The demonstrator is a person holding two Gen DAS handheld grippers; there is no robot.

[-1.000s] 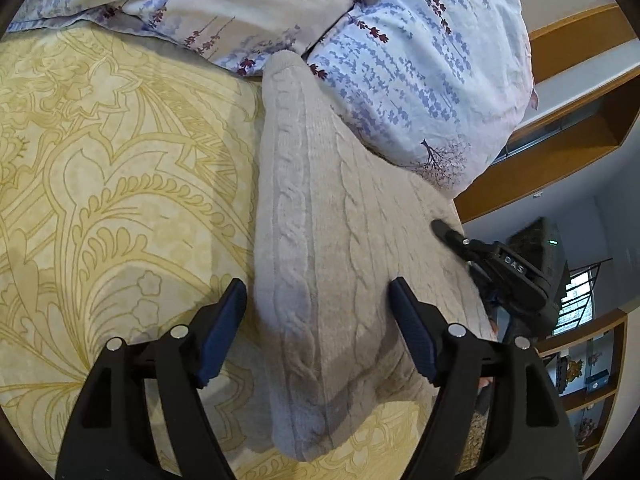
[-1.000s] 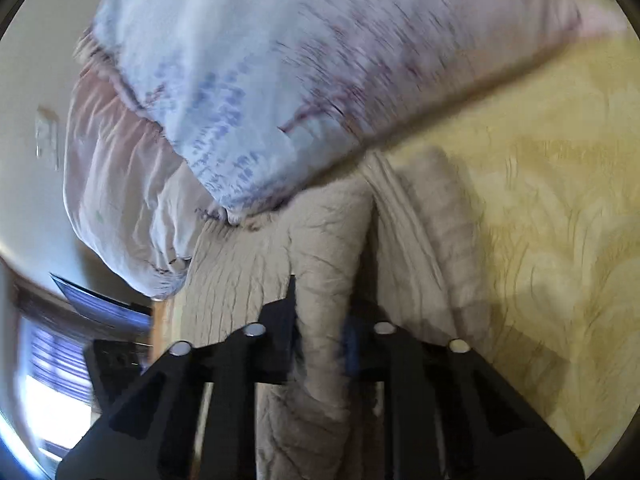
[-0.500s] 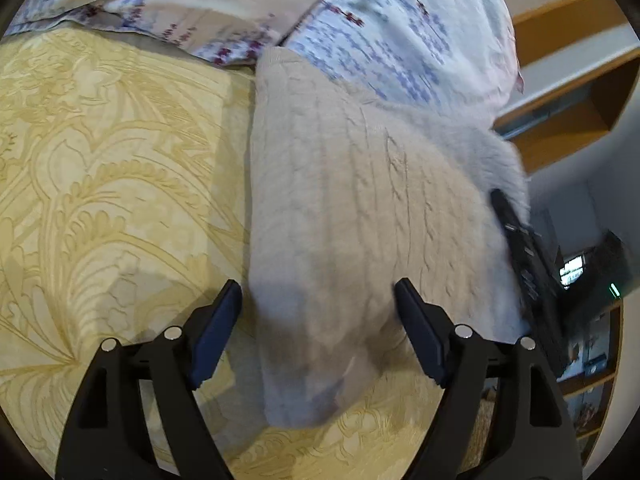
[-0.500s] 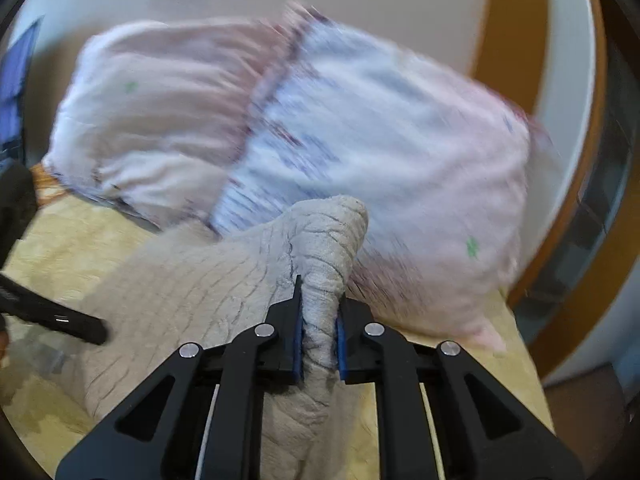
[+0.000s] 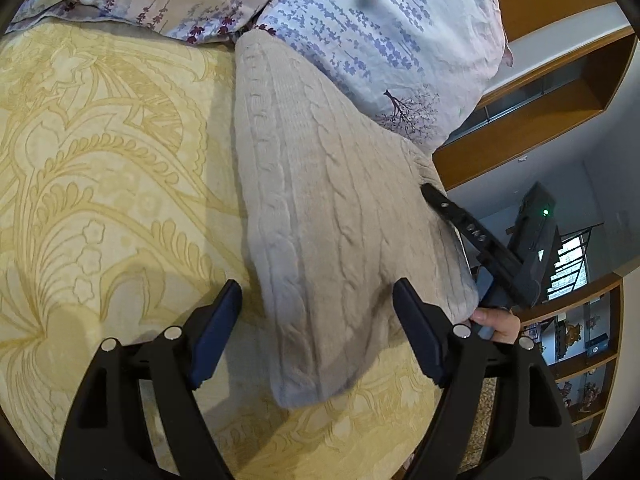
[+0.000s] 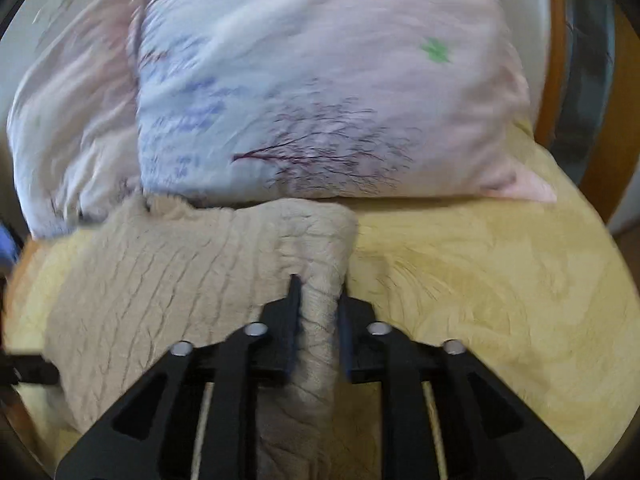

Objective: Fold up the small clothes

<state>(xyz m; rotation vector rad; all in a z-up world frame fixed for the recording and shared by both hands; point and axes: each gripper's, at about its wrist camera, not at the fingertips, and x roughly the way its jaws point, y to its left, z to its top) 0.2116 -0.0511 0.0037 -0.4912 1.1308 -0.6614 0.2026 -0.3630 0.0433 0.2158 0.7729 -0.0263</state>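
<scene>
A beige cable-knit sweater [image 5: 320,208] lies folded on the yellow patterned bedspread [image 5: 100,160], its far end against the floral pillows. My left gripper [image 5: 316,340] is open, its jaws on either side of the sweater's near end, not gripping. My right gripper [image 6: 318,312] is shut on a fold at the sweater's [image 6: 180,280] right edge, holding it low over the bed. The right gripper also shows in the left wrist view [image 5: 472,236] at the sweater's right side, with a hand behind it.
Two floral pillows [image 5: 360,32] lie along the bed's head, also in the right wrist view [image 6: 320,100]. A wooden headboard and shelves [image 5: 560,92] stand at the right. The bedspread [image 6: 500,280] spreads right of the sweater.
My right gripper has carried the sweater's edge up and over, then lowered it onto the bed. The sweater now lies flatter. My left gripper stayed open and barely moved.
</scene>
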